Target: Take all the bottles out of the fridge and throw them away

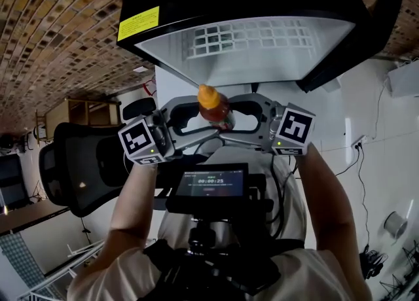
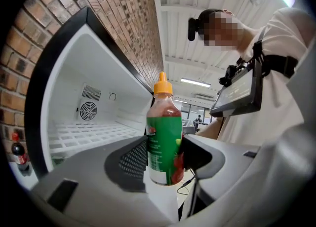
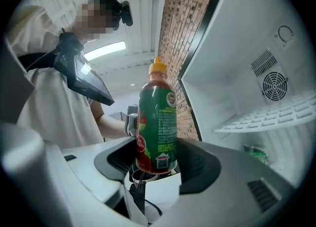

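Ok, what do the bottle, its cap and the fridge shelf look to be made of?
Bottle: probably clear plastic, since the red drink shows through the wall above a glossy green printed label.
Cap: opaque orange plastic by the look of it, smooth and moulded.
Shelf: a matt white open grid, either coated wire or plastic; the look leaves it open.

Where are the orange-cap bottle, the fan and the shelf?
orange-cap bottle (image 2: 163, 142): left gripper view, on its green label.
fan (image 2: 88, 111): left gripper view, centre of the round grille.
shelf (image 3: 276, 115): right gripper view, on the white wire grid.
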